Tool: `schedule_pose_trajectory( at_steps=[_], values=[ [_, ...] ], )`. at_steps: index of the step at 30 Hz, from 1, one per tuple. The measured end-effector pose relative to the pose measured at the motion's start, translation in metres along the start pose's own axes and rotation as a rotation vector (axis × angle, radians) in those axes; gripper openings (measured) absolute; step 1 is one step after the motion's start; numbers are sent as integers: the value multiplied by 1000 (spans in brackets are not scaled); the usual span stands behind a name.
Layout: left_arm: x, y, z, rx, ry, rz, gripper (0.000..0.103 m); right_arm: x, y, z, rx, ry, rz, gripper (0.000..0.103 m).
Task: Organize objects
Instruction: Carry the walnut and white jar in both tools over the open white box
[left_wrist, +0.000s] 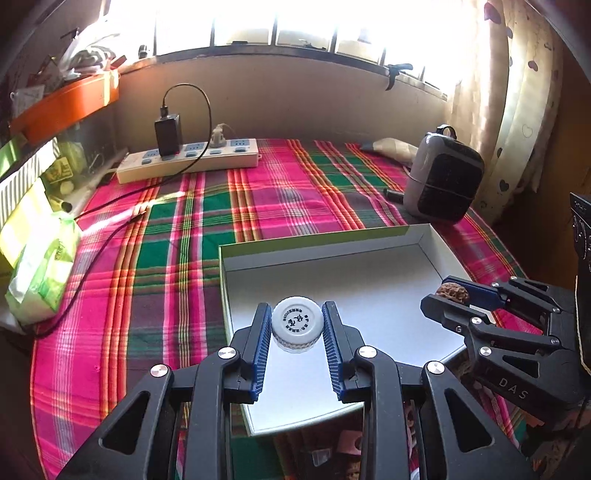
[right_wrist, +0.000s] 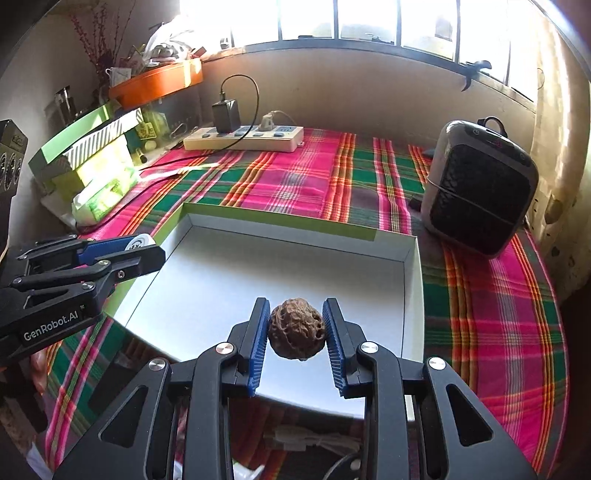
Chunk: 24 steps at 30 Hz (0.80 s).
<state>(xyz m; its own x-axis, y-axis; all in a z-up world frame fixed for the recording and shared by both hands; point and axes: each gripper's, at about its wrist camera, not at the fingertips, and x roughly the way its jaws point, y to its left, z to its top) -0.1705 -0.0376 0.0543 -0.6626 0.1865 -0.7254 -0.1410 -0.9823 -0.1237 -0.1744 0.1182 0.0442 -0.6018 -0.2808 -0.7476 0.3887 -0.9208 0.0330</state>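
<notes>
Status: both items are picked up and carried over the box (left_wrist: 424, 240); neither is set down yet. The white floor of the box shows bare wherever it is visible, so, judging by this, the placing step remains for both items. Part of the floor lies hidden behind the fingers.

Left gripper (left_wrist: 297, 326): the blue pads are clamped on the bottle cap (left_wrist: 297, 325), one pad on each side of its rim. The cap sits between the fingertips, printed face toward the camera, with the near-left part of the box floor beyond it. In the right wrist view the same gripper (right_wrist: 142, 245) enters from the left of the fingers, the cap (right_wrist: 138, 242) showing only as a white edge.

Right gripper (right_wrist: 297, 326): the pads are clamped on the walnut (right_wrist: 296, 328), held between the fingertips over the near part of the box floor. In the left wrist view this gripper (left_wrist: 452, 293) stands to the right of the fingers, at the box's right wall, with the walnut (left_wrist: 452, 290) visible between its tips.

Appearance:
- Cap: round, white, ribbed side wall, ring of dark print on its face
- Walnut: brown, rounded, deeply wrinkled shell; appears whole
- Box: shallow, open, white inside, green outer edge

Remaining, as judged: lower each item to the floor and release it
</notes>
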Motion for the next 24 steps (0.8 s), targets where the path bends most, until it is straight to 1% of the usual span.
schedule_pose_trajectory(
  at_steps=[8,11,13,24],
  values=[
    [34,5,11,-6,60,12,26,36,-8,22,1,49,-18,31],
    [43,7,16,-8,69,12,26,47,-9,27,-1,64,-19,31],
    [50,10,18,-13,87,27,26,54,-10,29,1,75,-22,31],
    [64,9,22,9,99,18,26,70,-13,33,-5,98,-43,31]
  ],
)
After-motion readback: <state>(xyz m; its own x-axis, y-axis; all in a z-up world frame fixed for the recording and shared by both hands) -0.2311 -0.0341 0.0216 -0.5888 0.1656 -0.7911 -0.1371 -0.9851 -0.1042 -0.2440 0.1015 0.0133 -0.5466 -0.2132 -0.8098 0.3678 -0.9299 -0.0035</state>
